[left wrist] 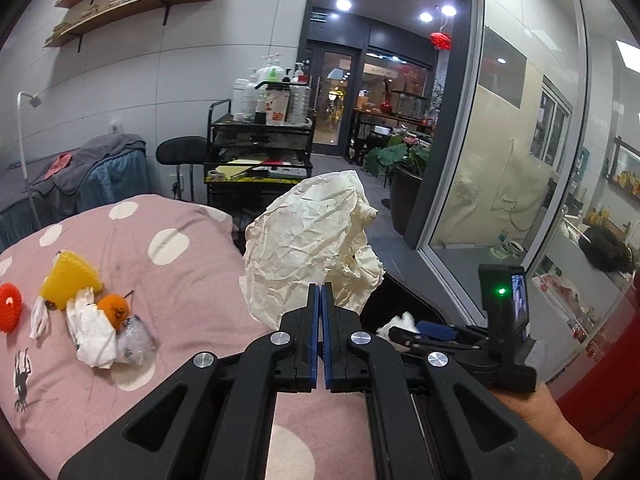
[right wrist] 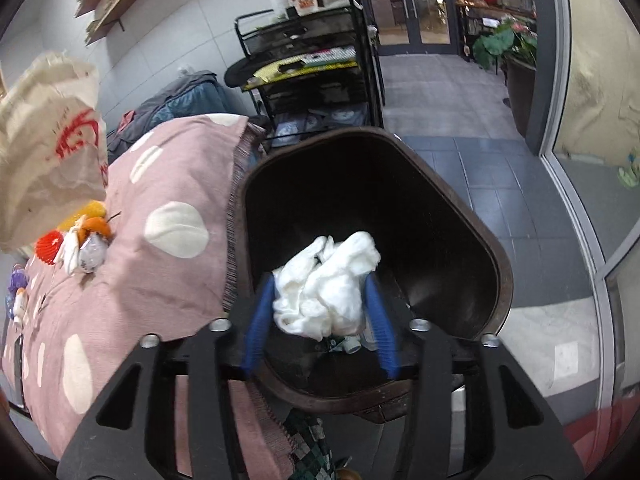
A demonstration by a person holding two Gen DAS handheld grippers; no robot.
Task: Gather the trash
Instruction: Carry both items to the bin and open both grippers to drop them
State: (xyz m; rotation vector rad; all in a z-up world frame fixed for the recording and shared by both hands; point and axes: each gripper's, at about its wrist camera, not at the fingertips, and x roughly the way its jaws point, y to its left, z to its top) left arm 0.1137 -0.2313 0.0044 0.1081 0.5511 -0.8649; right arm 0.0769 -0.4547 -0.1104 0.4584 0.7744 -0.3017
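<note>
- while the right gripper (right wrist: 320,304) hangs spread over the bin (right wrist: 460,208), a white tissue (right wrist: 324,284) sits between its fingers (loose, probably dropping).
- left gripper (left wrist: 320,292) pinches crumpled paper (left wrist: 308,240) beside the bin; next, carry it over and release.

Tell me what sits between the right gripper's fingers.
A white tissue wad sits between the right gripper's open fingers, over the bin; right wrist view.

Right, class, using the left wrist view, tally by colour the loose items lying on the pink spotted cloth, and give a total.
Red foam net: 1
Yellow foam net: 1
Orange fruit: 1
White tissue wads: 2
Clear plastic wrapper: 1
Total: 6
</note>
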